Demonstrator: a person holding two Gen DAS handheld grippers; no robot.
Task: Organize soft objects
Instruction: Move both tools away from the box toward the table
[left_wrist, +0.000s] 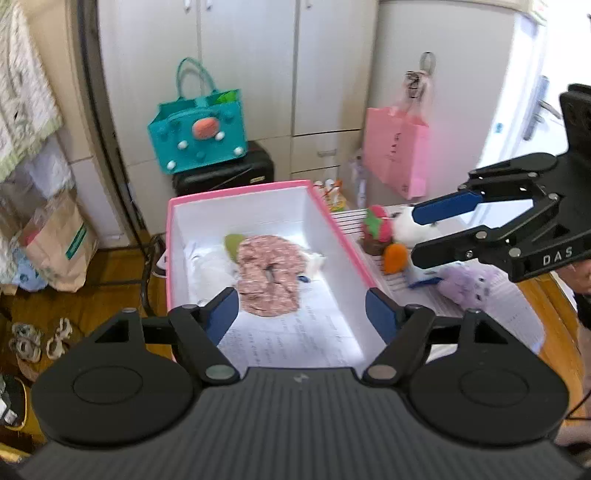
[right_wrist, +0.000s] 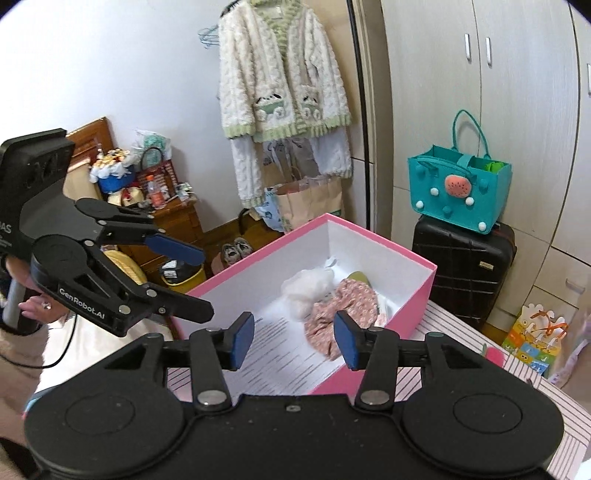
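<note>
Pink box (left_wrist: 343, 236) already holds a floral scrunchie (left_wrist: 267, 275); both grippers (left gripper (left_wrist: 301, 314), right gripper (right_wrist: 293, 341)) hover wide open, empty; next, pinch the purple plush (left_wrist: 467, 284) gently on the bench (left_wrist: 509, 314)

Black linkage gripper (left_wrist: 303, 314), blue pads (left_wrist: 380, 314), silver pivots, "DAS" lettering.

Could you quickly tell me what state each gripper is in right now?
Left gripper: open, holding nothing, above the pink box.
Right gripper: open, holding nothing, also near the box.
</note>
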